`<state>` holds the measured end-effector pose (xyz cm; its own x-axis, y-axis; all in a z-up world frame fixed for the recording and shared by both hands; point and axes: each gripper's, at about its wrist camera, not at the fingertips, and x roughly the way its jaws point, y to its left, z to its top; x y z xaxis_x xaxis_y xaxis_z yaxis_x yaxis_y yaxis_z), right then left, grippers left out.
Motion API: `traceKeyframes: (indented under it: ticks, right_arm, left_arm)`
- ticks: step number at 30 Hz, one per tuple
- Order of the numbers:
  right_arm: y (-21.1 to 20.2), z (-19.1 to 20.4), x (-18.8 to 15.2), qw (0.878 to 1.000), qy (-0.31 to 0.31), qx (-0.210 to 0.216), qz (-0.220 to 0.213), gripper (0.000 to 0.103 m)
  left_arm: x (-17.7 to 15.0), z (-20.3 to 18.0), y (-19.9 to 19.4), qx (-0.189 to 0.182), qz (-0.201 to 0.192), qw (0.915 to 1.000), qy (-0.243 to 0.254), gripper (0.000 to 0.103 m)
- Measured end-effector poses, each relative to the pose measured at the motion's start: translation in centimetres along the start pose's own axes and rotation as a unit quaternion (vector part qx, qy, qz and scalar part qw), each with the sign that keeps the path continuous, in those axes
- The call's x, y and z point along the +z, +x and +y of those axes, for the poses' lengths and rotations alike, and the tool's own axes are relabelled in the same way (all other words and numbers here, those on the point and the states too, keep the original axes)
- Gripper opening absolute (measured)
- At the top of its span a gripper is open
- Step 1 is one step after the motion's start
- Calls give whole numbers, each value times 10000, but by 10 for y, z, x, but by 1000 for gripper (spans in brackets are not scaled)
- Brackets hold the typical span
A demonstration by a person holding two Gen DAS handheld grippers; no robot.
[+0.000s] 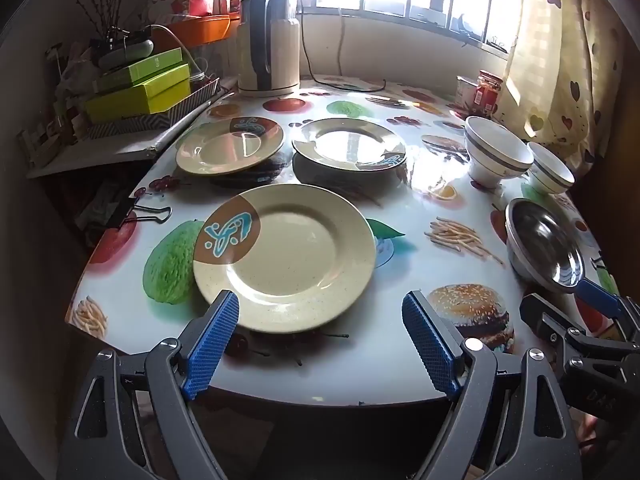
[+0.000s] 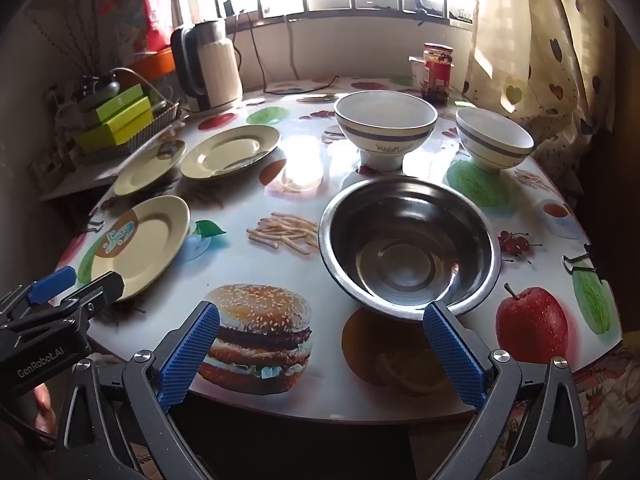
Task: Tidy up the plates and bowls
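Three cream plates with a brown-and-blue patch lie apart on the printed table: a near plate (image 1: 286,258) (image 2: 140,246), a far left plate (image 1: 230,145) (image 2: 150,167), and a far middle plate (image 1: 349,143) (image 2: 231,151). A steel bowl (image 2: 410,246) (image 1: 544,246) sits at the right front. Behind it stand two white bowls with grey bands, one larger (image 2: 385,124) (image 1: 497,150), one smaller (image 2: 494,138) (image 1: 550,168). My left gripper (image 1: 320,304) is open, just short of the near plate's front rim. My right gripper (image 2: 320,318) is open before the steel bowl, its right pad (image 2: 454,354) beside the rim.
An electric kettle (image 1: 269,44) with its cord stands at the back. Green boxes (image 1: 138,86) in a tray fill the left shelf. A red jar (image 2: 438,72) stands by the curtain (image 2: 532,52). Binder clips (image 1: 138,212) grip the tablecloth edge.
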<state>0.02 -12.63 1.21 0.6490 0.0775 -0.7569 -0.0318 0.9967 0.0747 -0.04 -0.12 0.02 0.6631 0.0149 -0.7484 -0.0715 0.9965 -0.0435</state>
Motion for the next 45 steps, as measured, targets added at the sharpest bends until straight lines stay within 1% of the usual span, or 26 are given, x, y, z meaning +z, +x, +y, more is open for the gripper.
traceKeyframes:
  ticks: [7,13,15,19,27,45]
  right_arm:
    - [1,-1,2,10000,6,11,-16,103]
    - [-1,3,7,10000,-20,64,-68,103]
    - [-1,5,9,9999,-40,92,-77,103]
    - [1,2,7,9999,-44,134,-83,103]
    - [3,6,10,9998,-119,148,-83,103]
    - [4,5,10,9998,-124,155,-74,103]
  left_arm:
    - [5,-6,-5,45,-20,9999,99,84]
    - [10,-2,-6,10,-7,10000,53,84]
    - [3,-5,-5,28,-33,9999,99,84]
    - [3,-4,-4,-32,-9,10000,65,84]
    - [5,-4,-3,89,-27,9999,53,84]
    - [4,-4,-2,161,-6,9999,52,84]
